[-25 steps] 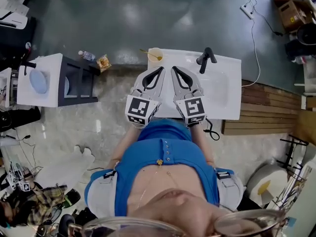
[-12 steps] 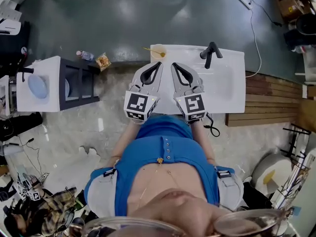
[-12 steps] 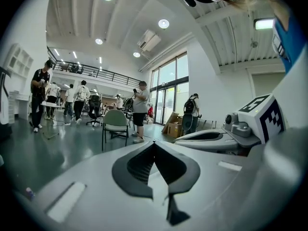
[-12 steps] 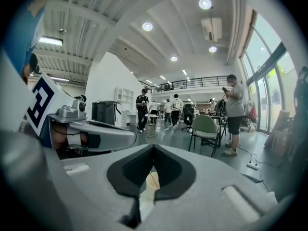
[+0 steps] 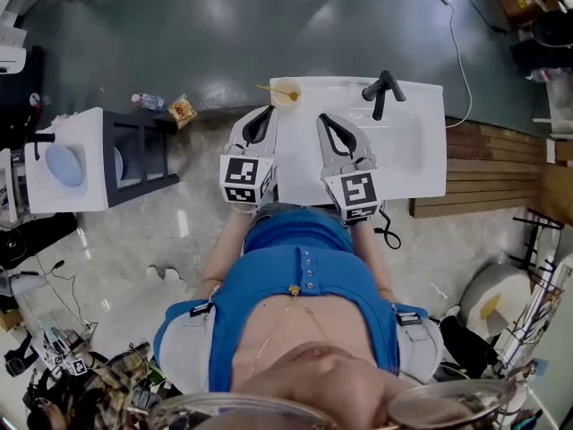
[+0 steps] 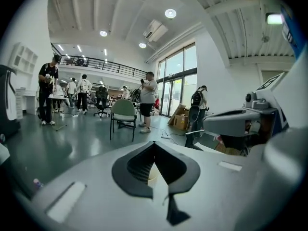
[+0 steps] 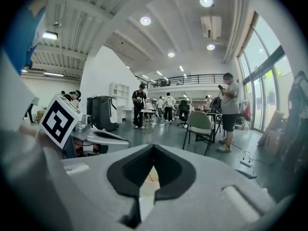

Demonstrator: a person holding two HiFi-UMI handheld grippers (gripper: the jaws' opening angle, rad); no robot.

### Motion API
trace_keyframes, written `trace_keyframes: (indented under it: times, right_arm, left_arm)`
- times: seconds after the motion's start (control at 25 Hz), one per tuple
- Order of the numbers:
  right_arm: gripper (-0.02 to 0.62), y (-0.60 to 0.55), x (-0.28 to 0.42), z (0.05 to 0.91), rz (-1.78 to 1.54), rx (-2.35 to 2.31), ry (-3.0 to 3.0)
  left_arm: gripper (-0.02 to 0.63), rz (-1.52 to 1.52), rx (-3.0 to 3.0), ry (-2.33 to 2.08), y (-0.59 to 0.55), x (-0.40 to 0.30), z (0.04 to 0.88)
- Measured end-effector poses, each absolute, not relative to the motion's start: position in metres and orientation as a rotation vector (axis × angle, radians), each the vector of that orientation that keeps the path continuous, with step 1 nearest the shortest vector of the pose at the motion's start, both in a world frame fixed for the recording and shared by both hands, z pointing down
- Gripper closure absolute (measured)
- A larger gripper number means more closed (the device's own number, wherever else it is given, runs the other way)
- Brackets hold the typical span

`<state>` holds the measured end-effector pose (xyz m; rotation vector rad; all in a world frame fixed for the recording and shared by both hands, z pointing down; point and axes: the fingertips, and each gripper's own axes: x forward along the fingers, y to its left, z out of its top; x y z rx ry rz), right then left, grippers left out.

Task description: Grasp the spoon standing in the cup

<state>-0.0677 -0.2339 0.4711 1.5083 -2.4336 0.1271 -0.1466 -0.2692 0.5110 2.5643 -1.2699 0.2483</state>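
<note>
Head view: we see a white washbasin (image 5: 421, 164) with a black faucet (image 5: 380, 89) at its far edge. The pale cup (image 5: 285, 91) sits on the far left corner of the washbasin, and the yellowish spoon (image 5: 271, 89) stands in it with its handle leaning out to the left. Both tools are held over the near left part of the washbasin and point toward the cup. The left gripper (image 5: 266, 112) is close to the cup but not touching it. The right gripper (image 5: 323, 118) is a bit further off, between the cup and the faucet. Each carries its marker cube (image 5: 242, 177) at the rear, just above the person's blue shirt (image 5: 300, 280). In the left gripper view the jaw tips are pressed together with nothing pinched, and a bit of the cup (image 6: 151, 175) shows through the opening behind the tips. In the right gripper view it is the same: tips meet, nothing held, and the cup (image 7: 150, 179) shows through the gap. The spoon is untouched by either tool. On the floor left of the washbasin lie a plastic bottle (image 5: 143, 101) and a snack packet (image 5: 184, 110), next to a white cabinet (image 5: 89, 133). Wooden planks (image 5: 488, 177) lie to the right of the washbasin. Both gripper views show a green chair (image 6: 123, 110) and people standing in a big hall.
</note>
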Motion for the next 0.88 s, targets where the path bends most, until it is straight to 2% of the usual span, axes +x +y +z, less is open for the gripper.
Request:
trace_keyframes:
  times: [0.88]
  right_arm:
    - [0.593, -0.219, -0.010, 0.486, 0.206, 1.625, -2.267]
  left_arm:
    - [0.602, 0.511, 2.437, -1.260, -0.316, -0.157, 0.608]
